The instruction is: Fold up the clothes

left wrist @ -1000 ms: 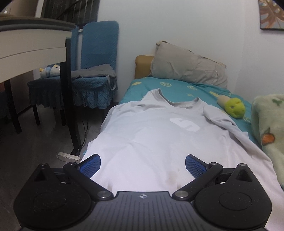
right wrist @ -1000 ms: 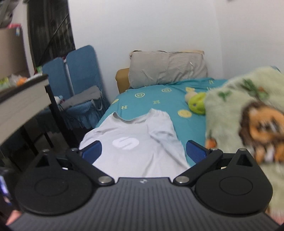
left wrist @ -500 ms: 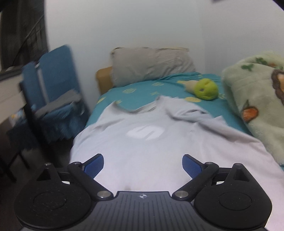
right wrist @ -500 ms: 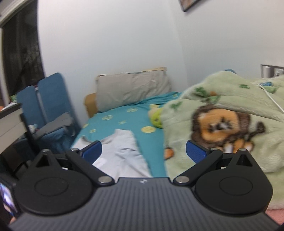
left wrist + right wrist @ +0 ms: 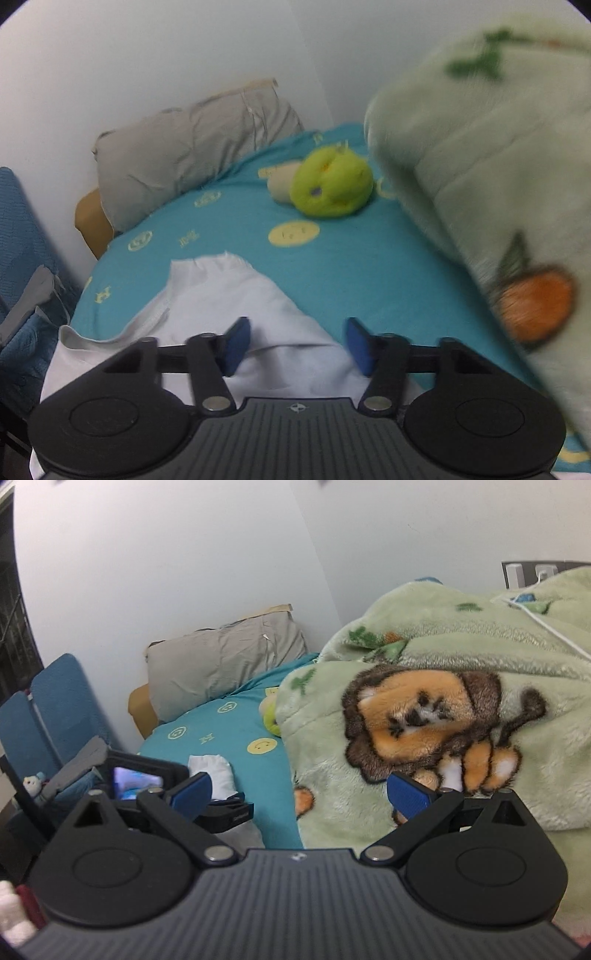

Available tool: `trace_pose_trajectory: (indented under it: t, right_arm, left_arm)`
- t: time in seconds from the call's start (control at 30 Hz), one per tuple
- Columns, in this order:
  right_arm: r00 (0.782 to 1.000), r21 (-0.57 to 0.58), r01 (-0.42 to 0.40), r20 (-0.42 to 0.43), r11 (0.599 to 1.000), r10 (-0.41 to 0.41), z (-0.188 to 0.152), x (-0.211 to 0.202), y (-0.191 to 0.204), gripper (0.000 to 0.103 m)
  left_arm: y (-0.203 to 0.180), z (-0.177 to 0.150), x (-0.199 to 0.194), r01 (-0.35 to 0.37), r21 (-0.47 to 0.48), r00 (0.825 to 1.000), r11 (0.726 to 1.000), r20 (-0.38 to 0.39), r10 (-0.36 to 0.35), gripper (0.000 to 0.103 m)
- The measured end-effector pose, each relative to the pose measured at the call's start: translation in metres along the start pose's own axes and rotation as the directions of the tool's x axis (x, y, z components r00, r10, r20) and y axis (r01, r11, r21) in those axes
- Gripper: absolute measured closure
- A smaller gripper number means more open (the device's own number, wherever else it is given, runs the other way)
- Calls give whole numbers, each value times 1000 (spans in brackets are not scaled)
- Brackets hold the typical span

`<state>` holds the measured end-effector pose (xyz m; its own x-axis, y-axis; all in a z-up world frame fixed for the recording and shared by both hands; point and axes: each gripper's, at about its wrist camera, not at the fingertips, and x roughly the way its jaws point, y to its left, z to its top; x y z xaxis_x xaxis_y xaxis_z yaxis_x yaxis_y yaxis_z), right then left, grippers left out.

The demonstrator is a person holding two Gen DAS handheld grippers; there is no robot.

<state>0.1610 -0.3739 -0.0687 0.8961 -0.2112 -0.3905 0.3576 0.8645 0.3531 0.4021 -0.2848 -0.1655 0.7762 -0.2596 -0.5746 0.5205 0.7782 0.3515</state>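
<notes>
A white T-shirt (image 5: 221,295) lies on the teal bedsheet (image 5: 351,266), one sleeve end pointing toward the pillow. My left gripper (image 5: 297,345) hovers low over that sleeve, jaws open but narrowed, with white fabric showing in the gap between the blue pads (image 5: 236,345). I cannot tell whether the pads touch the cloth. My right gripper (image 5: 300,797) is open and empty, held at the edge of the green lion blanket (image 5: 424,716). In the right wrist view a small part of the shirt (image 5: 212,775) shows beyond the left tool's black body (image 5: 225,812).
A green plush toy (image 5: 330,188) lies by the grey pillow (image 5: 192,147) at the head of the bed. The bulky blanket (image 5: 498,166) fills the bed's right side. A blue chair (image 5: 55,709) stands left of the bed, a wall behind.
Both views swung right. My left gripper moved forward over the shirt's sleeve and its jaws narrowed. My right gripper turned off the shirt toward the blanket, jaws still wide.
</notes>
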Motion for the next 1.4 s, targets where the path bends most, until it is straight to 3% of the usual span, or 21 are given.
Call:
trace_pose_trajectory:
  t: [0.07,0.13,0.2,0.27,0.37,0.4,0.5,0.6,0.7,0.77,0.83,0.93,1.03,1.1,1.13,1.17,1.23,1.4]
  right_arm:
    - [1000,1,3,-13,1000,-3,-2,6,0,0]
    - [1000,-1,2,-23,1000,-2,-3,9,0,0]
    - [1000,-6,-1,-23,1000,1,-4,7,2,0]
    - [1000,-13,-3,-21,1000,2,-5,6,4,0]
    - [1000,-25,-1,-21,1000,0,-6,5,7,0]
    - [1000,-29,1,-22,1000,-2,-7,5,8,0]
    - [1000,-43,7,-23,999,-8,-9,6,11,0]
    - [1000,-64,10,-26,998,-11,-11,7,16,0]
    - [1000,-72,3,-24,997,-5,-12,5,19,0]
    - [1000,-78,1,-22,997,-3,-12,5,21,0]
    - [1000,-84,-2,-25,996,0,-13,5,22,0]
    - [999,-93,-7,-36,996,4,-16,8,25,0]
    - [999,-102,-11,-45,995,6,-18,12,29,0]
    - [999,-108,-11,-49,994,5,-19,15,30,0]
    - [999,-112,-10,-51,994,4,-20,16,31,0]
    - [999,-114,-8,-54,993,2,-21,18,31,0]
    - [998,-117,-2,-62,993,-5,-22,22,31,0]
    - [998,-116,-10,-67,993,2,-23,24,33,0]
  left_arm:
    - [9,-5,3,29,-43,999,999,15,-28,88]
    - [25,-9,-6,67,-134,996,989,69,-58,93]
    - [50,-18,-18,127,-267,987,955,131,-95,94]
    - [78,-30,-29,192,-405,974,894,193,-122,95]
    - [121,-59,-39,256,-605,963,754,228,-144,95]
    - [129,-67,-39,233,-630,970,741,201,-135,95]
    - [147,-86,-36,115,-654,993,748,77,-86,94]
    - [154,-95,-35,33,-620,999,784,-1,-43,89]
    - [162,-94,-43,24,-618,1000,786,22,-13,74]
    - [168,-95,-54,42,-629,998,777,60,-5,49]
    - [170,-89,-62,76,-626,994,776,111,-8,35]
    - [148,-72,-47,43,-521,996,853,93,7,25]
    - [123,-54,-31,1,-393,997,919,66,27,25]
    - [107,-42,-19,-26,-303,998,953,51,43,31]
    - [98,-36,-14,-38,-256,998,966,43,51,47]
    - [94,-35,-8,-43,-237,998,970,32,53,73]
    - [102,-38,-2,-15,-302,999,953,32,25,89]
    - [141,-56,-25,126,-499,986,858,157,-54,91]
